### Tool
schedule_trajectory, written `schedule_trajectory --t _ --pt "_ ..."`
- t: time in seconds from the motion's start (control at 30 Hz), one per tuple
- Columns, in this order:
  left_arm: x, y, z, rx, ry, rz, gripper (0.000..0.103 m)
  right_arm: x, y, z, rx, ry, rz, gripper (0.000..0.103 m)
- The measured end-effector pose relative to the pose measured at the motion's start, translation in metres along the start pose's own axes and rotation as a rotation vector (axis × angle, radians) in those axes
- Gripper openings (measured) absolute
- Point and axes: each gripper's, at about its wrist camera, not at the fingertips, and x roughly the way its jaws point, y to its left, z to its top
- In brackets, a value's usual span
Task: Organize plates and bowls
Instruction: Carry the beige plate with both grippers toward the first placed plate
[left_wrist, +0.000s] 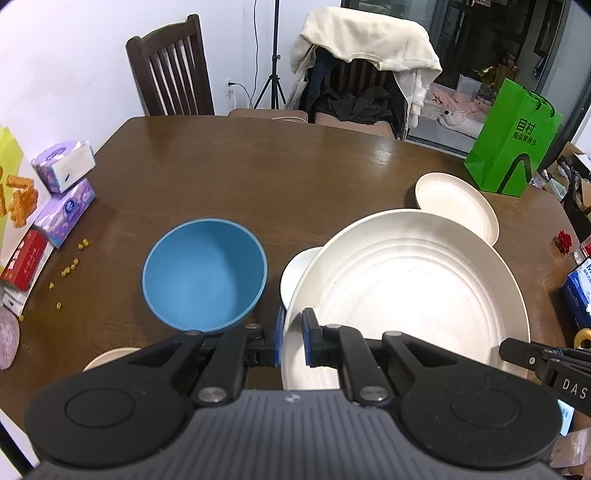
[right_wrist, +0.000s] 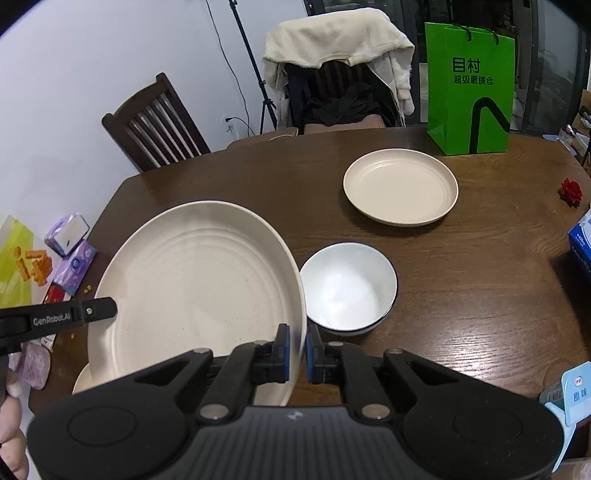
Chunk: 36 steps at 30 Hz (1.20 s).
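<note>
A large cream plate (left_wrist: 406, 295) (right_wrist: 195, 288) hangs tilted above the brown table (left_wrist: 258, 177), held at two sides. My left gripper (left_wrist: 293, 339) is shut on its left rim and my right gripper (right_wrist: 297, 350) is shut on its right rim. A blue bowl (left_wrist: 205, 273) stands on the table left of the plate. A white bowl (right_wrist: 347, 288) with a dark rim sits just right of it, partly hidden in the left wrist view (left_wrist: 297, 273). A smaller cream plate (right_wrist: 400, 186) (left_wrist: 456, 206) lies further back. Another cream dish (left_wrist: 110, 356) peeks out below the held plate.
A green paper bag (right_wrist: 469, 88) stands at the table's far right. Tissue packs (left_wrist: 64, 184) and yellow crumbs (left_wrist: 74, 262) lie along the left edge. A red flower (right_wrist: 570, 192) and a blue box (right_wrist: 581, 247) sit at the right. Two chairs (left_wrist: 170, 70) stand behind the table.
</note>
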Motion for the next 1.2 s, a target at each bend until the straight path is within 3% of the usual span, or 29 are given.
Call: schedule_trajectory --t 0.57,1.2 --pt "-0.015 0.013 -0.031 -0.026 0.03 0.022 0.011 -0.008 0.015 -0.028 -0.033 0.035 0.021 0.008" --pt "-0.006 0.036 -0.072 -0.067 0.104 0.006 0.011 0.003 0.022 -0.057 -0.063 0.097 0.013 0.008"
